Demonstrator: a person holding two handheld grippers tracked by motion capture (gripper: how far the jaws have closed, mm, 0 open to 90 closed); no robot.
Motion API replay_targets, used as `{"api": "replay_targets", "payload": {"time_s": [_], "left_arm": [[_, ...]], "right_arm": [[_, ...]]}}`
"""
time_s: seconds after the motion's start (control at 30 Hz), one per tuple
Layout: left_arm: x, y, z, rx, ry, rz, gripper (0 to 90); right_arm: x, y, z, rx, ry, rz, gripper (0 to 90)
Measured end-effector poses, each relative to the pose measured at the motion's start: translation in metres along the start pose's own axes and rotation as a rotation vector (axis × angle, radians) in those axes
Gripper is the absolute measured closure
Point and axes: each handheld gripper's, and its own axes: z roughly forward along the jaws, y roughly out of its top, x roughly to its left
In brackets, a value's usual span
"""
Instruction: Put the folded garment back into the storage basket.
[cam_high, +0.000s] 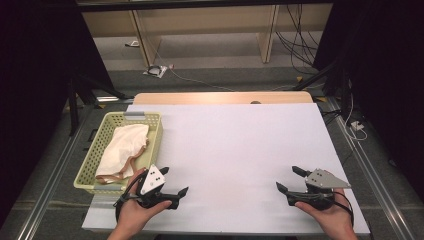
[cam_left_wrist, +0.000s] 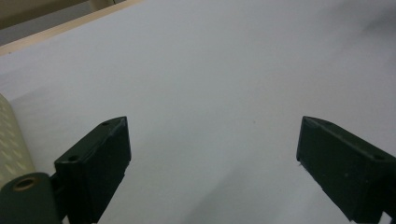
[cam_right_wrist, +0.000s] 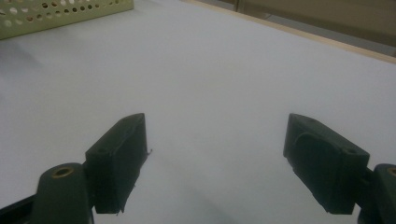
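The cream cloth (cam_high: 122, 147) lies in the yellow-green basket (cam_high: 156, 131) at the near left of the white surface (cam_high: 235, 150). Both the left gripper (cam_high: 172, 181) and right gripper (cam_high: 289, 179) hold their jaws wide, empty. The left should probably reach over the rim and pinch a raised fold.

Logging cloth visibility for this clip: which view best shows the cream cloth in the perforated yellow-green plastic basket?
The high view: the cream cloth lies fully visible inside the perforated yellow-green plastic basket. The two gripper views catch a stretch of basket wall, none of the cloth.
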Motion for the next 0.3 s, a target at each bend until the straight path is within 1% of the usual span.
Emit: {"api": "replay_targets", "payload": {"time_s": [0.13,0.3], "left_arm": [[-0.0004,0.0003,0.0011,-0.002,-0.004,-0.006,9.7],[-0.0041,0.0007,0.0037,0.003,-0.017,0.002,9.7]], "right_arm": [[-0.0009,-0.0004,0.0002,0.001,-0.001,0.0,22.3],[-0.0016,-0.0011,0.0003,0.009,-0.003,0.001,22.0]]}}
